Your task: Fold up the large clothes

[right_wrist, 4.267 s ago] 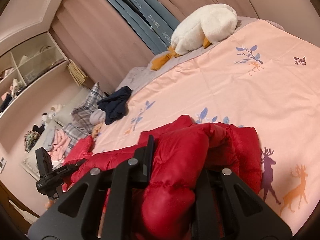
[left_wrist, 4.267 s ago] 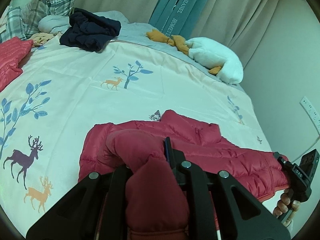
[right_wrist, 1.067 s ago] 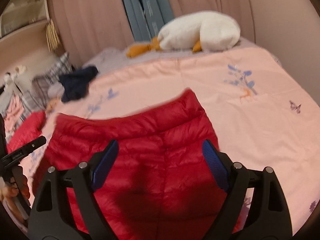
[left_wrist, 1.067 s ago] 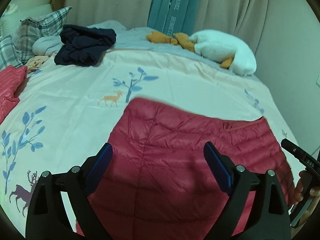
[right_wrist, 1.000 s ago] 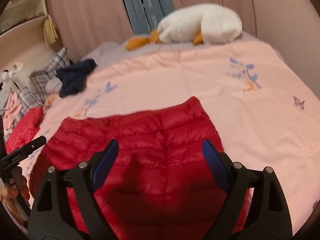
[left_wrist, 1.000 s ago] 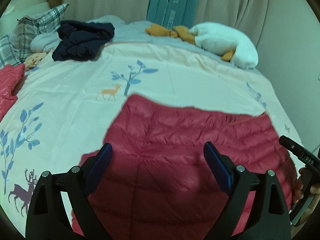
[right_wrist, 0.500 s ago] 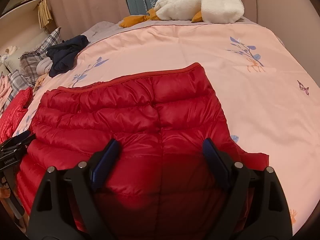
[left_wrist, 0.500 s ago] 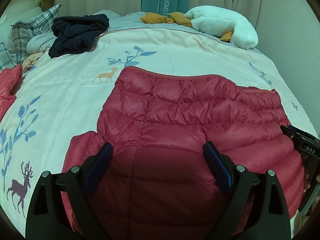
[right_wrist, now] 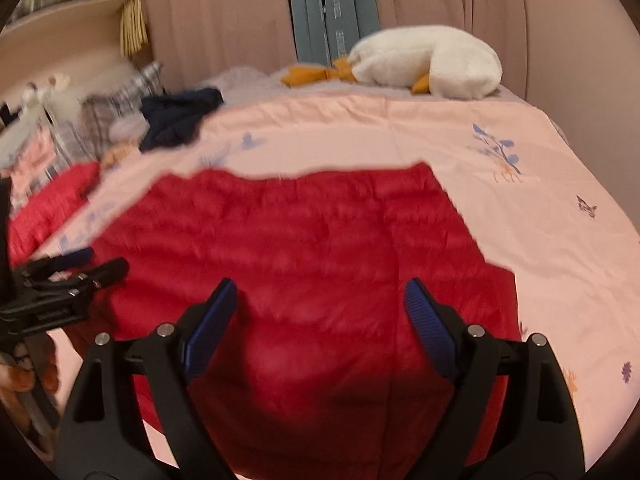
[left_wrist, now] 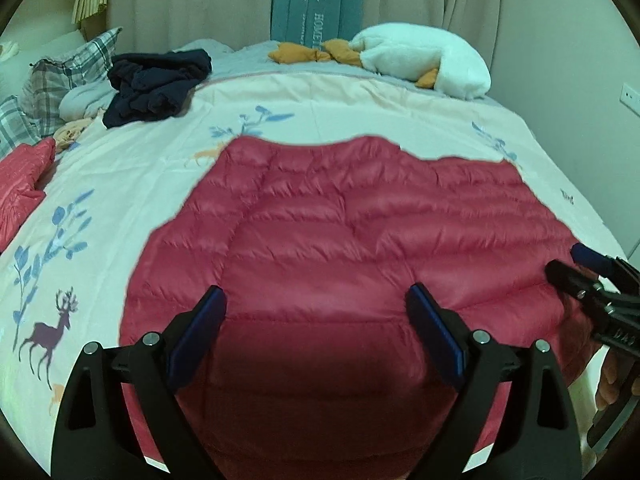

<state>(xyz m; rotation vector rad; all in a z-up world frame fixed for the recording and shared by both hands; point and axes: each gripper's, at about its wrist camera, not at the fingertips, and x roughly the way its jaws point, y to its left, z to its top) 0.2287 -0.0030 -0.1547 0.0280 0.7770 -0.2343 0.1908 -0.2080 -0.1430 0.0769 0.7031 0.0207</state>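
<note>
Clearly, the red down jacket (left_wrist: 360, 248) is lying spread flat across the lower middle of both views, on the pink printed duvet (left_wrist: 120, 184). It looks light, puffy and slick-shelled, so it is likely springing back and sliding when pressed; pinching a hem or side edge should hold better than grabbing the quilted middle. The left gripper (left_wrist: 316, 316) is hovering over it with jaws wide apart, holding nothing, and the right gripper (right_wrist: 320, 304) is doing likewise. Nothing is crowding the fold: a navy garment (left_wrist: 156, 82) is sitting at upper left, a white plush goose (right_wrist: 428, 62) at upper right, another red garment (left_wrist: 20, 180) at the left edge, all well apart.
</note>
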